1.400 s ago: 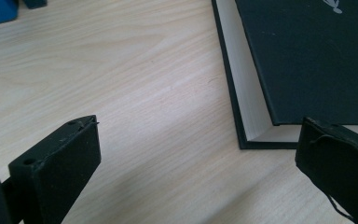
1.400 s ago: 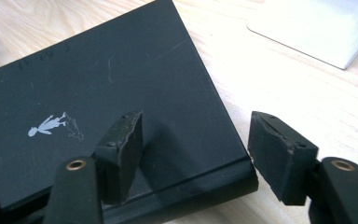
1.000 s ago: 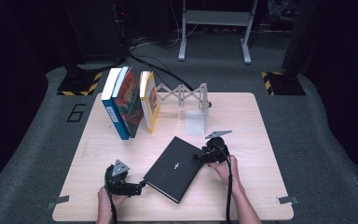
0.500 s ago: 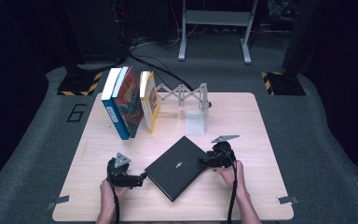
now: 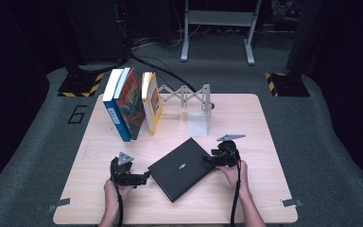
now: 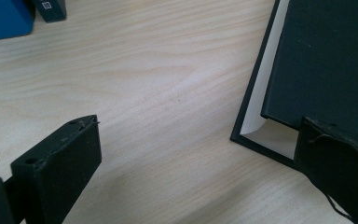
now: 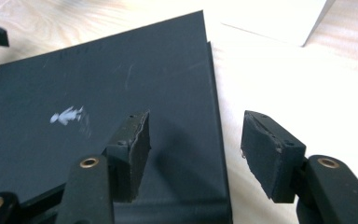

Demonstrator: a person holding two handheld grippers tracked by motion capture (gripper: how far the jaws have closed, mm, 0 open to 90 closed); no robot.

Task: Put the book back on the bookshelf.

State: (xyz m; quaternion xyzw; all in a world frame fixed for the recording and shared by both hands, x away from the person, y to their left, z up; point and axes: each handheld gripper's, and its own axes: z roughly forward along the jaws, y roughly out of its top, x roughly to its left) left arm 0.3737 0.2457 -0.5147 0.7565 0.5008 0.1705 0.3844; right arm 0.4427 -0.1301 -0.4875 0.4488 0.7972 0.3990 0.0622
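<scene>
A black hardcover book lies flat on the wooden table, near its front middle. My left gripper sits at the book's left corner with its jaws wide open. In the left gripper view, one jaw overlaps the book at that corner, where white pages show under the cover. My right gripper is at the book's right corner, open. In the right gripper view, one jaw is over the black cover and the other over bare table, so they straddle the book's edge.
Three books stand upright at the back left: blue, multicoloured and yellow. A grey scissor-type rack with a white end plate stands behind the black book. The table's right half is bare wood.
The black book has shifted slightly to the right. Both hands have moved a little with it and stay at its corners.
</scene>
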